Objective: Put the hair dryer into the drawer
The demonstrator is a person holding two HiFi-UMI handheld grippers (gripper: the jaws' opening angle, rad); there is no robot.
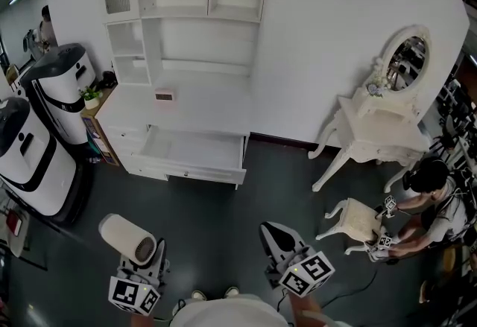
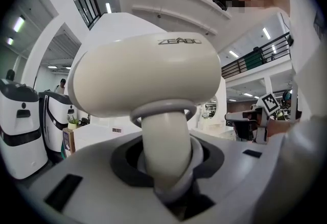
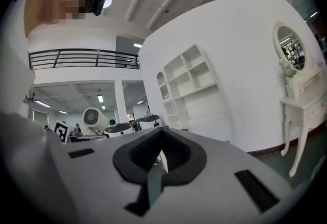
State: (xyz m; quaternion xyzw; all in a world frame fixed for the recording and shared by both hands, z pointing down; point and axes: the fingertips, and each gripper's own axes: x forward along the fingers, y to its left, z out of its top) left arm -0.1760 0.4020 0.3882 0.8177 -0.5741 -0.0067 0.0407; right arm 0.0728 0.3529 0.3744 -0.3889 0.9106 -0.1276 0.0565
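Note:
The cream hair dryer (image 1: 128, 237) stands upright at the bottom left of the head view, its dark grille facing right. My left gripper (image 1: 145, 254) is shut on its handle. In the left gripper view the dryer's rounded body (image 2: 148, 72) fills the middle and the handle (image 2: 166, 151) runs down between the jaws of the left gripper (image 2: 168, 190). My right gripper (image 1: 277, 237) is level beside it, shut and empty; the right gripper (image 3: 155, 176) sees the dryer (image 3: 94, 118) to its left. The white desk's drawer (image 1: 195, 163) stands pulled open across the dark floor.
A white shelf unit (image 1: 186, 20) rises above the desk. Two white robots (image 1: 33, 154) stand at the left. A white vanity table (image 1: 380, 135) with an oval mirror and a stool (image 1: 359, 221) are at the right, where a person (image 1: 432, 202) crouches.

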